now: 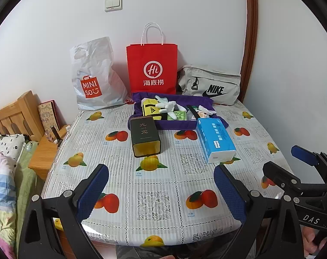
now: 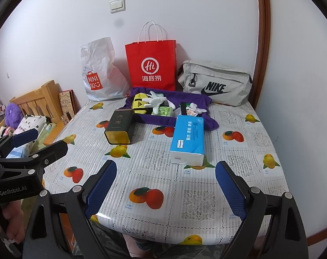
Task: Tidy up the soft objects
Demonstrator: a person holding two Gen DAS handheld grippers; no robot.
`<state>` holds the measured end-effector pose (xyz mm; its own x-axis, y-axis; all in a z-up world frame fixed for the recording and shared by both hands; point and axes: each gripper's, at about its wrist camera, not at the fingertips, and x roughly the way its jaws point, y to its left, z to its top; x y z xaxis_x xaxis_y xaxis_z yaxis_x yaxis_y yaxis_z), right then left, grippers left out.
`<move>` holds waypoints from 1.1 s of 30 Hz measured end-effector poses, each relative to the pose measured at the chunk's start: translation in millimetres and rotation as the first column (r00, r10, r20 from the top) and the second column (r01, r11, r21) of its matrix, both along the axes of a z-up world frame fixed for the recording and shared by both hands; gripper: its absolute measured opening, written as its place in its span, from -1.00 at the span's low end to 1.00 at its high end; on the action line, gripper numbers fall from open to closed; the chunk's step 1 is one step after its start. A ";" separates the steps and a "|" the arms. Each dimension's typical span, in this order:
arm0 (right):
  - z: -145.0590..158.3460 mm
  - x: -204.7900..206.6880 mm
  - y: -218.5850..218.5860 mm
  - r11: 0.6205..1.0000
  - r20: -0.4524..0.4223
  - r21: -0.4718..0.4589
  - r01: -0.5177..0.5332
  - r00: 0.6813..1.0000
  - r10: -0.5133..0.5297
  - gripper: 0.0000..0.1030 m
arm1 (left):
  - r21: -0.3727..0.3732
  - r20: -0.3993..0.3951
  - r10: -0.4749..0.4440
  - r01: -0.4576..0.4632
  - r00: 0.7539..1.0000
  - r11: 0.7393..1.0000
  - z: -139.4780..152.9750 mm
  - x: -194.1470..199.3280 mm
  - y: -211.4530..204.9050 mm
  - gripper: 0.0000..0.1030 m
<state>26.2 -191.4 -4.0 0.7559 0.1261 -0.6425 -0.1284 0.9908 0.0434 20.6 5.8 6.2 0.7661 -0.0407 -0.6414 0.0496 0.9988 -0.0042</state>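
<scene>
A purple cloth lies at the back of the table. On it rest a white glove, a yellow Adidas pouch, green tissue packets and small white items. A blue tissue pack lies in front, partly on the cloth. My left gripper hangs open over the table's near edge, nothing between its fingers. My right gripper is open beside it, also holding nothing.
A dark tin box lies left of the tissue pack. Against the wall stand a white Miniso bag, a red paper bag and a grey Nike bag. A bed and wooden nightstand sit left of the fruit-patterned table.
</scene>
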 end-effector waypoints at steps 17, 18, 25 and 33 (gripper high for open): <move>0.0 -0.5 -0.4 1.000 0.000 -0.001 0.001 1.000 -0.001 0.79 | -0.001 0.000 0.001 -0.001 1.000 1.000 0.8 0.3 0.4 0.91; 0.1 -0.5 -0.2 1.000 -0.001 -0.001 0.001 1.000 -0.001 0.79 | 0.000 0.000 0.000 0.000 1.000 1.000 0.4 -0.9 0.2 0.91; 0.3 -0.4 -1.7 1.000 0.001 0.000 -0.002 1.000 0.002 0.79 | 0.001 0.000 0.002 -0.002 1.000 1.000 0.4 -1.3 1.0 0.91; 0.8 -0.1 -4.1 1.000 0.005 -0.002 -0.003 1.000 0.003 0.79 | 0.003 0.002 0.002 -0.002 1.000 1.000 0.6 -3.4 3.6 0.91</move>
